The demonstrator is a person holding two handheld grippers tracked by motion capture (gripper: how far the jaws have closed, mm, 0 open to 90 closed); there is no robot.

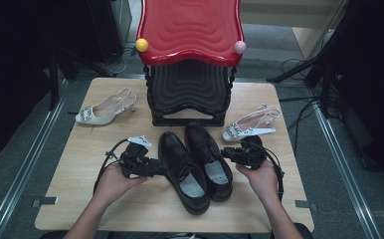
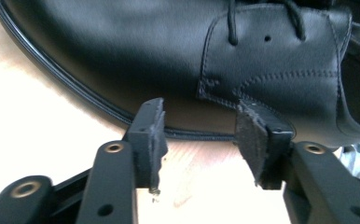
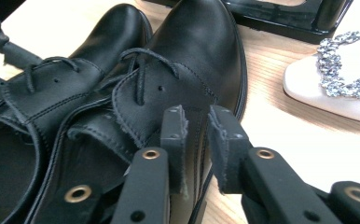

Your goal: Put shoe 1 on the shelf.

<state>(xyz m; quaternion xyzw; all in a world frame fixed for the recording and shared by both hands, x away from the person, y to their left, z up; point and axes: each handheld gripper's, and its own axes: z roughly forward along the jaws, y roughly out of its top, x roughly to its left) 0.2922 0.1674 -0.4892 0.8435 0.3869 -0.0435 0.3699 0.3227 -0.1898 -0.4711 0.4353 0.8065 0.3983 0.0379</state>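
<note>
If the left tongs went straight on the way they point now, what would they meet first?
Most likely the side of the nearer glossy black leather lace-up shoe, just above its sole edge; the open left tongs point straight at it.

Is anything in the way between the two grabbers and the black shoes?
Nothing visible. The left gripper sits open right against the side of the left black shoe, and the right gripper is nearly closed at the side of the right black shoe.
</note>
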